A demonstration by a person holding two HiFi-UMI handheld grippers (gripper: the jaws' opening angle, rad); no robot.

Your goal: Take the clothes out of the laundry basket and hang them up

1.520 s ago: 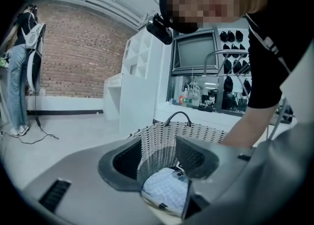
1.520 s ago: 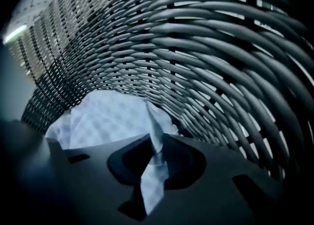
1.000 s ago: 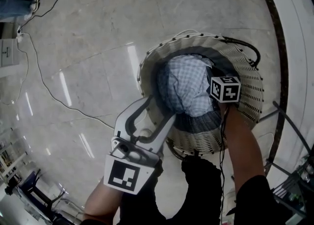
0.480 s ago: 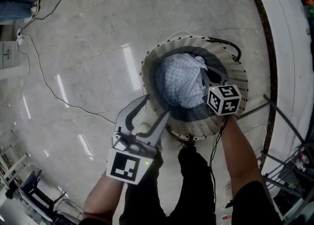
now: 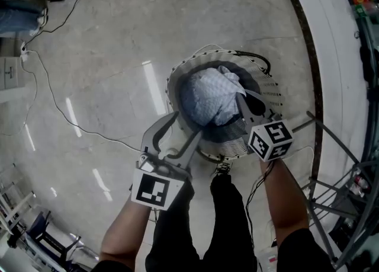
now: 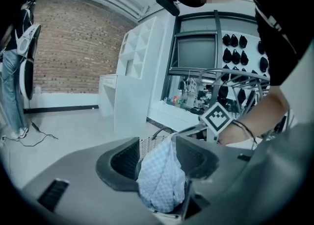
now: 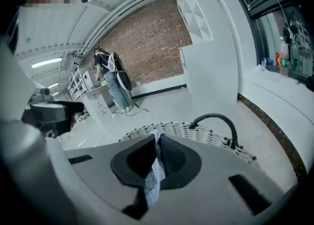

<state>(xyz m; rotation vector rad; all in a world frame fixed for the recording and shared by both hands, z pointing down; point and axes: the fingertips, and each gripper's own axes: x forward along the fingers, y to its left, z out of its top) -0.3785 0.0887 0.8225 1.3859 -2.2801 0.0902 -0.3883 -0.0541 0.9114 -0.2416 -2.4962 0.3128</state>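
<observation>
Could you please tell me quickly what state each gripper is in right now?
Left gripper: open, gripping nothing.
Right gripper: closed on the checked garment.

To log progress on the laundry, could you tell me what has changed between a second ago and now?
The right gripper has risen toward the person, drawing the checked garment up into a peak from the laundry basket. The left gripper rose slightly by the rim. Unchanged: right jaws shut on the cloth, left jaws open and empty, basket in place.

No readable text, no legible labels, brands, numbers or signs
</observation>
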